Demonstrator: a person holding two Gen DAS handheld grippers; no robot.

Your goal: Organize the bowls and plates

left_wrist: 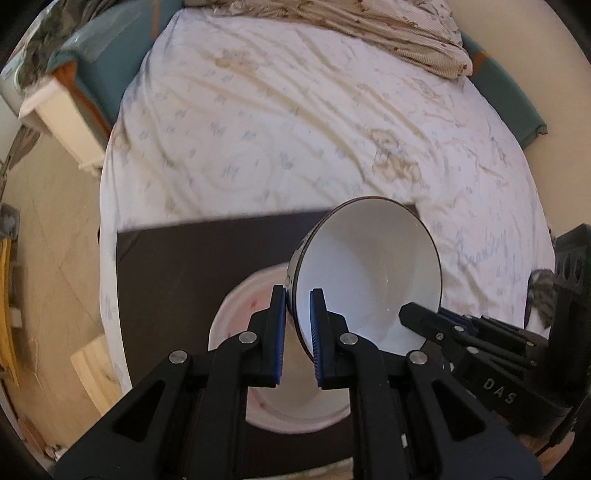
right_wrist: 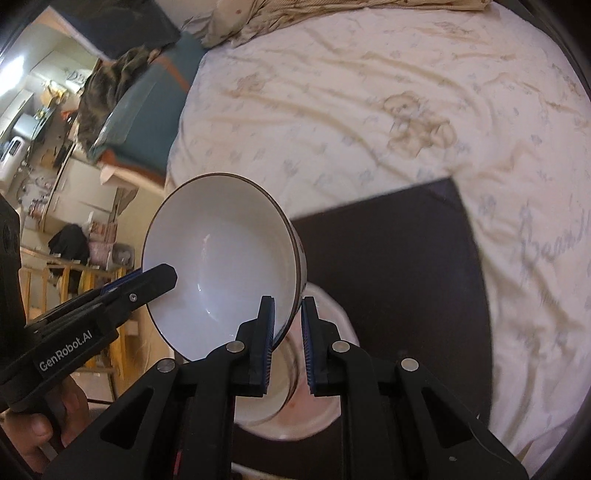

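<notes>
the left gripper [left_wrist: 297, 325] comes up from the bottom of its view, and its two blue pads are squeezed on the near left rim of a white bowl [left_wrist: 373, 273], one pad outside and one inside. the right gripper [right_wrist: 287, 332] does the same on the other side of the bowl [right_wrist: 221, 266], with the rim pinched between its pads. so both claws hold one bowl in the air, and it is tipped so its open side faces the cameras. the bowl has a thin dark rim and nothing in it.

a bare hand [right_wrist: 40, 424] holds the left gripper's handle at the lower left of the right wrist view. the side of that gripper says "GenRobot.AI". the body of the right gripper shows the letters "DAS" in the left wrist view.

right under the bowl sits a white plate [left_wrist: 236, 317] with faint red marks. the plate rests on a dark board [left_wrist: 184, 258]. the board lies on a bed sheet [left_wrist: 295, 129] that is white with pale bear drawings and some curly writing too blurry to read. a tan blanket [left_wrist: 369, 29] is bunched at the far end of the bed.
</notes>
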